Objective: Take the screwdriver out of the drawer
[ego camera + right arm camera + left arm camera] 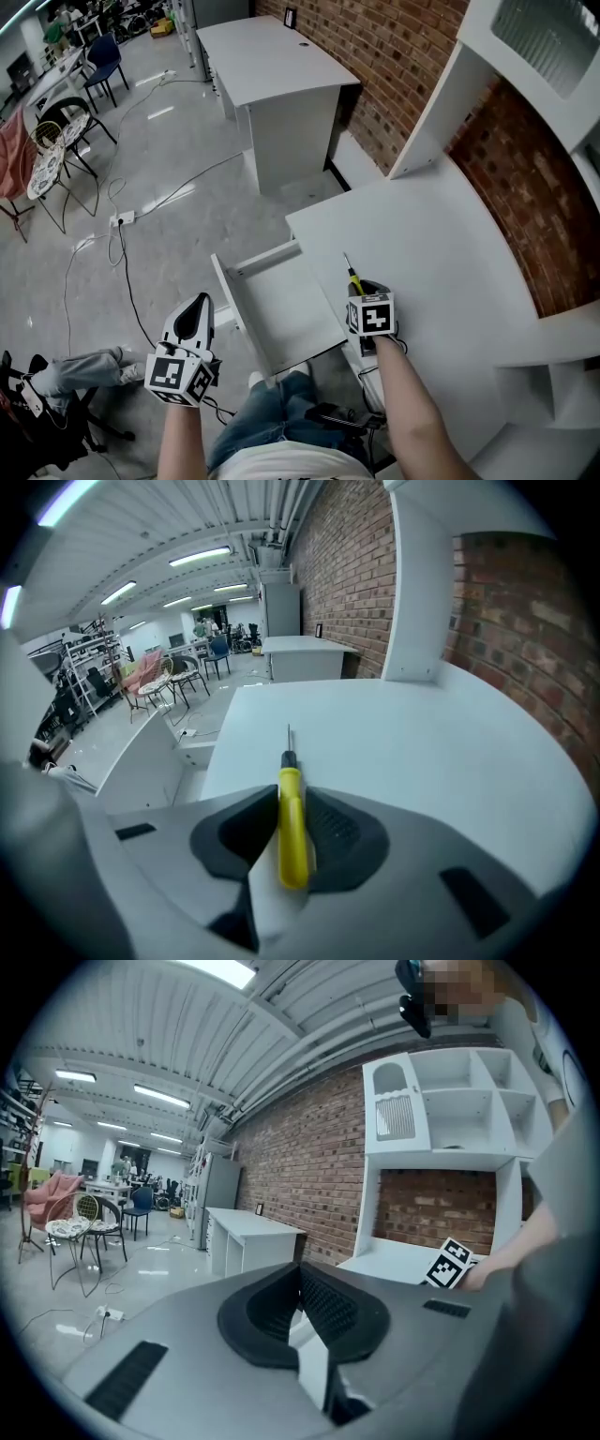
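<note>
The right hand-held gripper (291, 803) pinches the screwdriver (292, 841) above the worktop (422, 752); with a loose hold it may slip and roll off.

Head view tally.

- Grippers: two, the left gripper (195, 309) at lower left and the right gripper (361, 287) at lower centre.
- Screwdriver (352, 274): one, yellow-handled.
- Drawer (281, 305): one, centre frame.
- White desks: two, the near desk (441, 253) at right and the far desk (272, 66) at upper centre.
- Chairs: three countable at upper left. These are the blue chair (103, 58), the patterned chair (52, 141) and the red chair (9, 173), which is cut by the frame edge. Any further back are too small to tally.
- Power strip (124, 218): one, left of centre.
</note>
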The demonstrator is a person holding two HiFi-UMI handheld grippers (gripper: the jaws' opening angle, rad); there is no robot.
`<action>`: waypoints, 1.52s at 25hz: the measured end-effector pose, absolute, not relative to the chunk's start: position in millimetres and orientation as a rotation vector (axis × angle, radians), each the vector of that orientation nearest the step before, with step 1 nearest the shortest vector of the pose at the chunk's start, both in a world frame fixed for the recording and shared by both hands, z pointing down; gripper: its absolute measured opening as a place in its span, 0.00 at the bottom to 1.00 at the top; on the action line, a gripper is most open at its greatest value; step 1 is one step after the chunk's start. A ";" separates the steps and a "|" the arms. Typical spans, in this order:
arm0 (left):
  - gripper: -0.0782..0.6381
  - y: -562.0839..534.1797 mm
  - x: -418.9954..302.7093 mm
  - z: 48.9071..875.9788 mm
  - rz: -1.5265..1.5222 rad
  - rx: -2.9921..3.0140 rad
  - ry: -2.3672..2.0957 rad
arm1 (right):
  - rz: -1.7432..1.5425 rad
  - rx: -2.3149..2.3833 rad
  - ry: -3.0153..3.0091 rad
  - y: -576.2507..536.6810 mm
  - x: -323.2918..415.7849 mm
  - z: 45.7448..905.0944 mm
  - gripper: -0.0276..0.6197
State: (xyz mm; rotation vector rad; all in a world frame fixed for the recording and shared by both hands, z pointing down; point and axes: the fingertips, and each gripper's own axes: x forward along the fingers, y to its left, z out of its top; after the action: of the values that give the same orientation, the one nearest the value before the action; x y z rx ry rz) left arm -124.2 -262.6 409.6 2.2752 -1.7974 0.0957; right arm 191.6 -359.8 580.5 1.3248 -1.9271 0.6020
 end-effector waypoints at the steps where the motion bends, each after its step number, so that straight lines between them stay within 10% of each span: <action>1: 0.13 -264.0 -121.3 409.1 0.097 2.279 -1.797 | 0.596 1.324 -1.929 -360.2 193.0 580.4 0.19; 8: 0.13 -278.5 -95.6 398.4 0.069 2.320 -1.805 | 0.525 1.405 -2.027 -360.6 208.0 536.4 0.27; 13: 0.13 -284.4 -75.5 382.9 0.045 2.388 -1.785 | 0.412 1.441 -2.204 -346.9 206.1 469.1 0.06; 38: 0.13 -192.8 -65.0 274.2 -0.132 2.787 -1.609 | -0.160 1.811 -2.415 -169.3 142.0 252.9 0.06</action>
State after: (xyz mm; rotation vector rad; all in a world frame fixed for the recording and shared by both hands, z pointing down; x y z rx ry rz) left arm -65.0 -192.8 274.2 2.7869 -1.6091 -0.1318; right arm 142.0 -169.3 252.9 1.8106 -2.4149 -0.1598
